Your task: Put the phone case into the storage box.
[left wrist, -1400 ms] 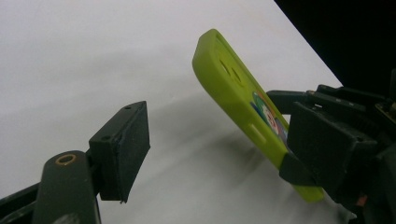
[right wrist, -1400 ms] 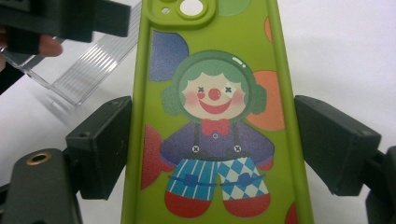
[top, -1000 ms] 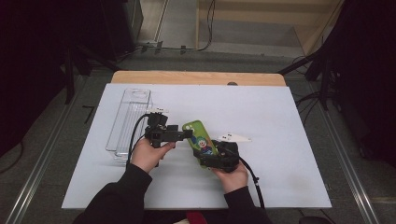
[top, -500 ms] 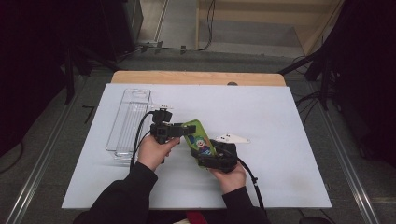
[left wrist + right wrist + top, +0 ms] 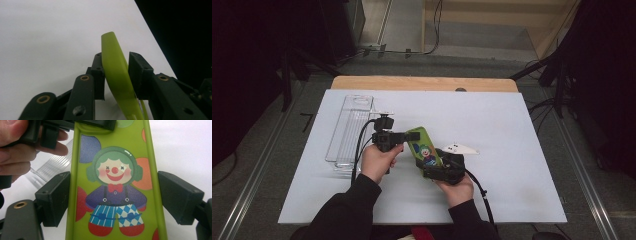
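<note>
Left tongs [image 5: 408, 136] closed in | green case [image 5: 424, 149] edge between pads

Overhead cam fwd-down; gripper cams close-up.

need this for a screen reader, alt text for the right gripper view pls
A green case printed with a cartoon clown stands upright between the right tongs, whose two black pads sit at its long edges. At top left, a hand brings the left tongs onto the case's top end, above a white table.

Lab: white table [image 5: 512, 130], black curtains [image 5: 257, 60], cables [image 5: 432, 30].
</note>
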Available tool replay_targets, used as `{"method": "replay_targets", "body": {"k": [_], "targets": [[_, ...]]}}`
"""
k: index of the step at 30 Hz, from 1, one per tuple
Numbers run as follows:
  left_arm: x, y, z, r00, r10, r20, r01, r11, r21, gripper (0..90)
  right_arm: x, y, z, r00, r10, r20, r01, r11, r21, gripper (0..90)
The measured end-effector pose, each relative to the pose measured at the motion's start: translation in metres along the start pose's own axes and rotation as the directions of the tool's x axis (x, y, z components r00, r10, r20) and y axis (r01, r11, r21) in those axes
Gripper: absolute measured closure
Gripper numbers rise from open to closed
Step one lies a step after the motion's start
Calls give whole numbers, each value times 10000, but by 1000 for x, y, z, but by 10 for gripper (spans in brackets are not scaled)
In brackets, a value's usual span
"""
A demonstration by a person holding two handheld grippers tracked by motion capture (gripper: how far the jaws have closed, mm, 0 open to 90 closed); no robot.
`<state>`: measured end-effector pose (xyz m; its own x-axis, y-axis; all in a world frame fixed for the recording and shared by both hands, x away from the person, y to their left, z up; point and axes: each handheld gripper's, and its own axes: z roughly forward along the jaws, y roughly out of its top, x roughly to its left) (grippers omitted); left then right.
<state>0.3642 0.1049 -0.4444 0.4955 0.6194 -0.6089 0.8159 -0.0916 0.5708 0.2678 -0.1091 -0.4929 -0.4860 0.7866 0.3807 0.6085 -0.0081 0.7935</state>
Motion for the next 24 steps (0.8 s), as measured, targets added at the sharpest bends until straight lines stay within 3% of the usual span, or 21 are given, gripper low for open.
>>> {"method": "replay_targets", "body": {"k": [1, 11, 13, 24], "targets": [[0, 0, 0, 9999, 114, 8, -114, 9999, -32, 687, 0, 0, 0, 10000, 50, -28, -50, 10000, -16, 143], [-1, 1, 0, 9977, -220, 638, 215, 9997, 92, 755, 1, -2, 3, 9996, -256, 127, 256, 9997, 3, 139], [-3, 1, -1, 9988, -69, 483, 67, 10000, 41, 781, 0, -1, 3, 9995, -309, 63, 309, 9995, -33, 137], [-5, 3, -5, 9956, -186, 922, 193, 9998, -67, 796, -1, 1, 2, 9978, -633, -196, 631, 9979, -116, 132]]}}
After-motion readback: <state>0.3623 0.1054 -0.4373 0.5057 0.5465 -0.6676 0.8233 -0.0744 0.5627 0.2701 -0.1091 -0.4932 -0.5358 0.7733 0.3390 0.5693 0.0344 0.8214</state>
